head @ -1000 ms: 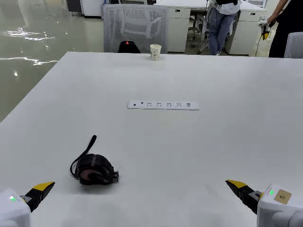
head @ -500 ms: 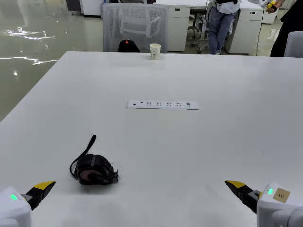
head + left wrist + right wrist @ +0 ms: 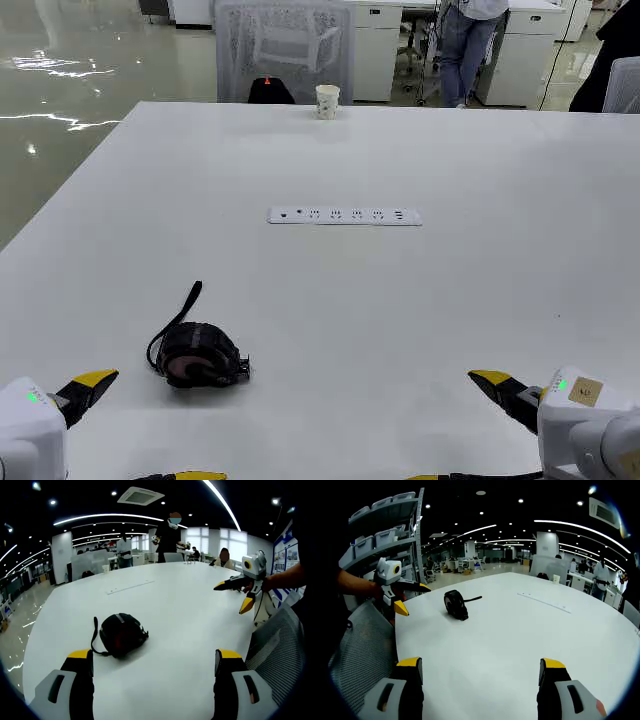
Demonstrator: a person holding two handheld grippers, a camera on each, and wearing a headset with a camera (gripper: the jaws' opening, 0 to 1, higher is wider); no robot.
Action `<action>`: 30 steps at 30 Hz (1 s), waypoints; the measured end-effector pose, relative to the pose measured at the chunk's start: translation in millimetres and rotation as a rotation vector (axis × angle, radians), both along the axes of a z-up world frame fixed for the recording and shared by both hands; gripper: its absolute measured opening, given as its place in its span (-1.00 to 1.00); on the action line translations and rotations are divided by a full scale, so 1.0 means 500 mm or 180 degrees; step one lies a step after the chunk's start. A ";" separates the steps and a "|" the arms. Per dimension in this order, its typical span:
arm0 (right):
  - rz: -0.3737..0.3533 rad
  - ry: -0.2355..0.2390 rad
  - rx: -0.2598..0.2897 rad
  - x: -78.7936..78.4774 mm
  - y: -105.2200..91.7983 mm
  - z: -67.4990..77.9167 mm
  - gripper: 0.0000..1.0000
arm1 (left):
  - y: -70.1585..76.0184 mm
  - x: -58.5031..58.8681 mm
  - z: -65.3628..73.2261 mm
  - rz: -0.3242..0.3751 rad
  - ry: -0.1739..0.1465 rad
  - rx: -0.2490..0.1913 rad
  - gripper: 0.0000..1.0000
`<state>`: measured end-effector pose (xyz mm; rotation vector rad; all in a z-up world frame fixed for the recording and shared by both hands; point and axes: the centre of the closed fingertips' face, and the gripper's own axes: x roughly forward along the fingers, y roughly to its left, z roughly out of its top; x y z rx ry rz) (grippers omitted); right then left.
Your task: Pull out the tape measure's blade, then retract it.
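Left tool [image 3: 152, 655], right tool [image 3: 481, 662]: jaws wide apart, empty. Tape [image 3: 197, 355] lies on worktop [image 3: 400, 300] near left tool, blade in. Risk: case likely skids when pinched; small hook easy to miss.

tape measure [image 3: 198, 355] black | table [image 3: 450, 300] white | jaws yellow-tipped | paper cup [image 3: 327, 101] white, speckled

Head view: up high, looks forward and down over table [image 3: 450, 300]. Left gripper view: low, close to table top, looks across from left. Right gripper view: same, from right. All share tape measure [image 3: 197, 355].
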<state>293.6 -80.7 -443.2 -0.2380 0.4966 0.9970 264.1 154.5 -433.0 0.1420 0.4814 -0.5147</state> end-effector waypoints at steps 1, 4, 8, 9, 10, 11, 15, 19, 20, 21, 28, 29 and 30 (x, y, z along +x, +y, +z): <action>0.0013 0.0000 -0.0011 0.002 0.000 -0.001 0.93 | 0.001 0.002 0.000 -0.0011 0.0006 0.0007 0.99; 0.0058 -0.0010 -0.0037 0.008 0.003 -0.002 0.92 | 0.003 0.008 0.000 -0.0044 0.0012 0.0036 0.99; 0.0136 -0.0009 -0.0088 0.019 0.006 -0.006 0.89 | 0.005 0.019 -0.001 -0.0098 0.0030 0.0069 0.98; 0.0148 -0.0008 -0.0099 0.022 0.006 -0.007 0.88 | 0.005 0.021 -0.001 -0.0112 0.0035 0.0073 0.98; 0.0173 -0.0006 -0.0111 0.025 0.008 -0.008 0.87 | 0.004 0.023 -0.001 -0.0137 0.0043 0.0086 0.98; 0.0187 -0.0004 -0.0121 0.026 0.009 -0.009 0.87 | 0.003 0.025 -0.002 -0.0153 0.0047 0.0095 0.98; 0.0274 0.0002 -0.0176 0.033 0.013 -0.014 0.84 | 0.002 0.032 -0.005 -0.0219 0.0081 0.0130 0.98; 0.0351 0.0008 -0.0212 0.040 0.019 -0.019 0.81 | 0.005 0.039 -0.009 -0.0264 0.0114 0.0158 0.98; 0.0376 0.0032 -0.0217 0.042 0.021 -0.021 0.81 | 0.007 0.041 -0.010 -0.0282 0.0128 0.0171 0.98; 0.0383 0.0034 -0.0224 0.044 0.023 -0.022 0.81 | 0.008 0.043 -0.010 -0.0291 0.0128 0.0182 0.97; 0.0550 0.0038 -0.0303 0.057 0.038 -0.030 0.77 | 0.016 0.059 -0.009 -0.0421 0.0163 0.0269 0.92; 0.0571 0.0033 -0.0309 0.059 0.040 -0.030 0.75 | 0.018 0.062 -0.008 -0.0432 0.0165 0.0281 0.91; 0.0600 0.0036 -0.0318 0.061 0.043 -0.030 0.74 | 0.020 0.066 -0.008 -0.0461 0.0173 0.0297 0.90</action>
